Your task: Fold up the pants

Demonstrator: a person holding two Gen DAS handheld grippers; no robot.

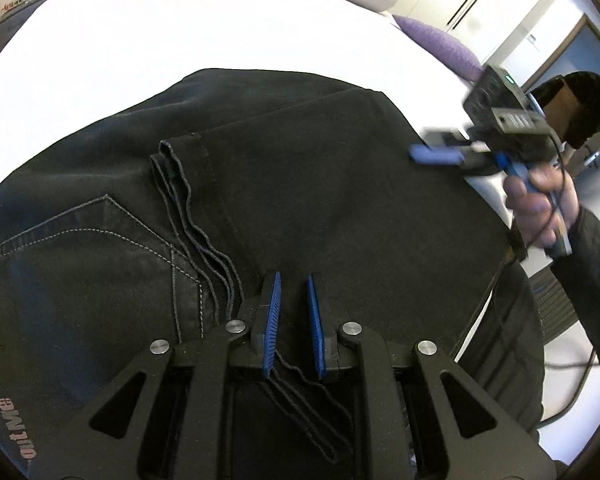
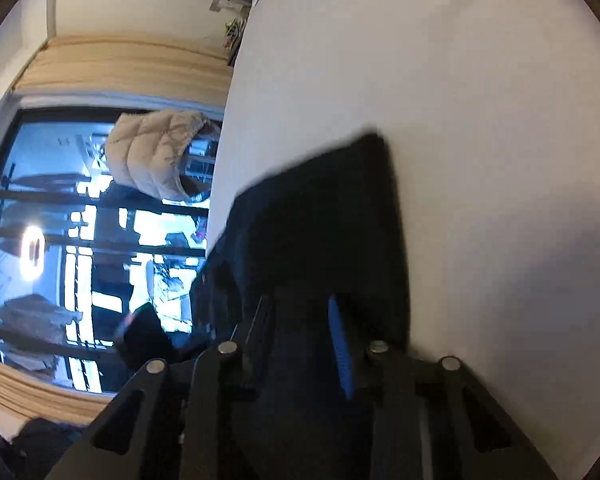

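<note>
Pants (image 1: pixel 292 184): black, folded, lying on white bed (image 1: pixel 140 40). Left gripper (image 1: pixel 293 280): angled down just above the hem layers, blue pads parted, nothing held. Right gripper (image 1: pixel 434 156): in the person's hand (image 1: pixel 540 208) at the pants' right edge; blurred, jaw state unclear.

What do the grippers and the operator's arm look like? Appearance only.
Left gripper: black linkage arms with triangular cutouts, silver pivot pins, blue ribbed pads. Right gripper: same black body and blue pads, green LED on top, black cable trailing, blue-and-black handle. Hand bare, dark sleeve.
</note>
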